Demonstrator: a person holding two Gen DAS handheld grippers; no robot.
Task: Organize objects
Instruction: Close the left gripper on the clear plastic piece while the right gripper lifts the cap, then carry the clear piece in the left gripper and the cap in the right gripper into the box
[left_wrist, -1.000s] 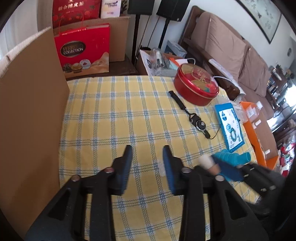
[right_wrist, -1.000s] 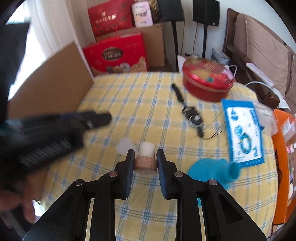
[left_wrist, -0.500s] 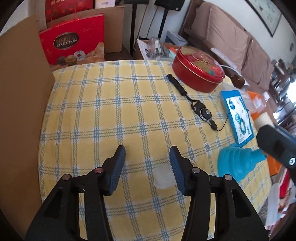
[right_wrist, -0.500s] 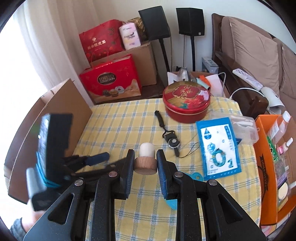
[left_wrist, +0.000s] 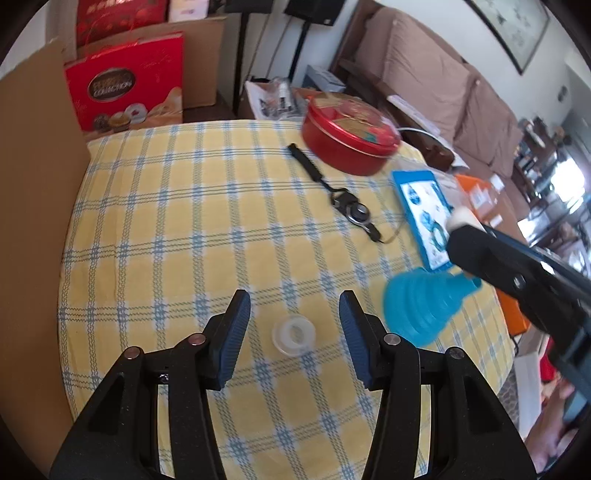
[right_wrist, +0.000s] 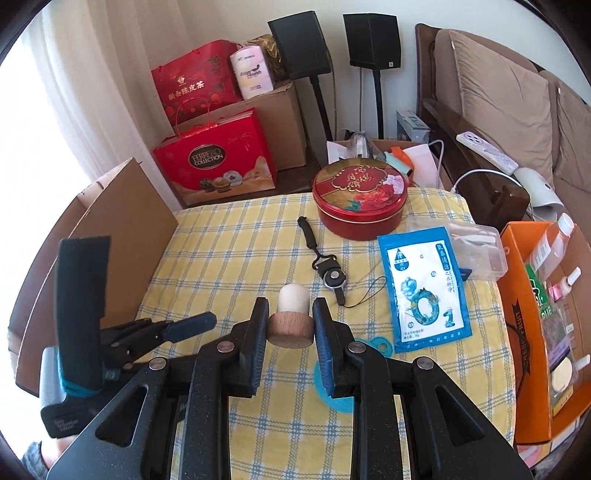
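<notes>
Left gripper (left_wrist: 293, 314) jaws have just been opening, now apart around one clear cap (left_wrist: 293, 331); right gripper (right_wrist: 290, 325) stays clamped on one stopper (right_wrist: 291, 320), lifted higher.

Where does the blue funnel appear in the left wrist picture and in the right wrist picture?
Left wrist: blue funnel lies at lower right, beside the left gripper.
Right wrist: only parts of it show at lower centre, behind the right gripper.
Shared landmark: red round tin.

Both wrist views look steeply down, close over shared checked tablecloth (left_wrist: 166, 206), red tin (right_wrist: 360, 195).
</notes>
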